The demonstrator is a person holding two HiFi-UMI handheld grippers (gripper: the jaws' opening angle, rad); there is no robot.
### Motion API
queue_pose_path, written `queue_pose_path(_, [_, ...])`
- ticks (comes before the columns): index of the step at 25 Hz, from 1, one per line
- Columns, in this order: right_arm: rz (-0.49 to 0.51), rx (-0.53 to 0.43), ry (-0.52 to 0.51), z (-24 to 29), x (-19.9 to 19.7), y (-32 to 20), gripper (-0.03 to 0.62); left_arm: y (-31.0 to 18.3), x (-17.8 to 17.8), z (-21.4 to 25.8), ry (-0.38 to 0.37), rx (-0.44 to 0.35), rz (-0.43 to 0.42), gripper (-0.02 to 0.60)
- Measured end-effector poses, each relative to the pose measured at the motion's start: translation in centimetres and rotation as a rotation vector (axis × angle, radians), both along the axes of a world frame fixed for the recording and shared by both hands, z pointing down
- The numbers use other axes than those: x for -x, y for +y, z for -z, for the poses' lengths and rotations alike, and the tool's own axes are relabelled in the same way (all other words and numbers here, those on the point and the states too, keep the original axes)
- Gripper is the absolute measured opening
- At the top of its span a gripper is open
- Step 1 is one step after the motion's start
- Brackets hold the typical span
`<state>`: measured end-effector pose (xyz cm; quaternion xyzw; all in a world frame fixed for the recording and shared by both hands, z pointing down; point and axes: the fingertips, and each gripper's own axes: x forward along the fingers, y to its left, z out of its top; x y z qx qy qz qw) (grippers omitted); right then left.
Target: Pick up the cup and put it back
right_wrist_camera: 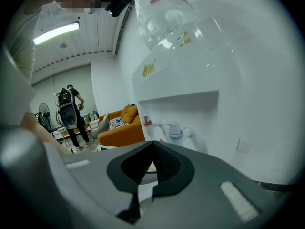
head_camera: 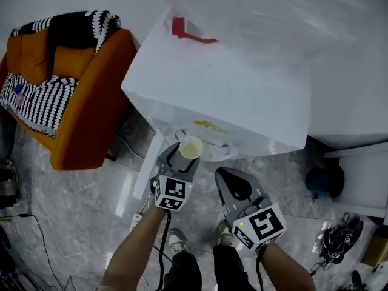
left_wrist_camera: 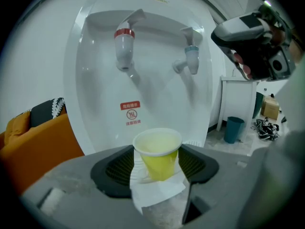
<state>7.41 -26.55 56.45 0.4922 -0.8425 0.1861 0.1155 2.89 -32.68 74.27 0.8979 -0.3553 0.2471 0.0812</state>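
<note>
L gripper (head_camera: 185, 153) is clamped on a yellow cup (left_wrist_camera: 157, 154): the dark pads sit against its two sides and the cup hangs upright btwn them, clear of the floor. A bit of white paper (left_wrist_camera: 153, 191) is wrapped round the cup's lower part and sticks out below it. The cup is right in front of the water dispenser (head_camera: 242, 90), low down by its front face and just beside the white drip tray (head_camera: 222, 154). It's below the taps, nearer the red tap (left_wrist_camera: 124, 44) than the blue tap (left_wrist_camera: 192, 56), and touches neither.

R gripper (head_camera: 222, 173) has its jaws together w/ nothing btwn them. It's held just out from the dispenser's front, beside the L gripper and a bit further from the dispenser.

A clear bottle (head_camera: 273, 11) sits on top of the dispenser. An orange sofa (head_camera: 85, 102) w/ black-and-white cushions stands to the dispenser's left, a teal bin (left_wrist_camera: 233, 128) to its right. A person (right_wrist_camera: 69, 113) stands well off, beyond the sofa
</note>
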Motion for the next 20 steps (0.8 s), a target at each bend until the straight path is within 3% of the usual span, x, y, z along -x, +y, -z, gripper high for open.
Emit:
queue_pose_path(8, [0.034, 0.030, 0.002, -0.7, 0.5, 1.0, 0.003, -0.6, -0.4, 1.2, 0.077, -0.062, 0.020, 0.299])
queue_pose_path(11, [0.044, 0.035, 0.005, -1.1, 0.6, 1.4, 0.003, -0.4, -0.4, 1.1, 0.073, -0.075, 0.019, 0.298])
queue_pose_path(20, [0.030, 0.072, -0.011, -2.4, 0.2, 2.8, 0.003, 1.1, 0.1, -3.9, 0.006, 0.081, 0.053, 0.298])
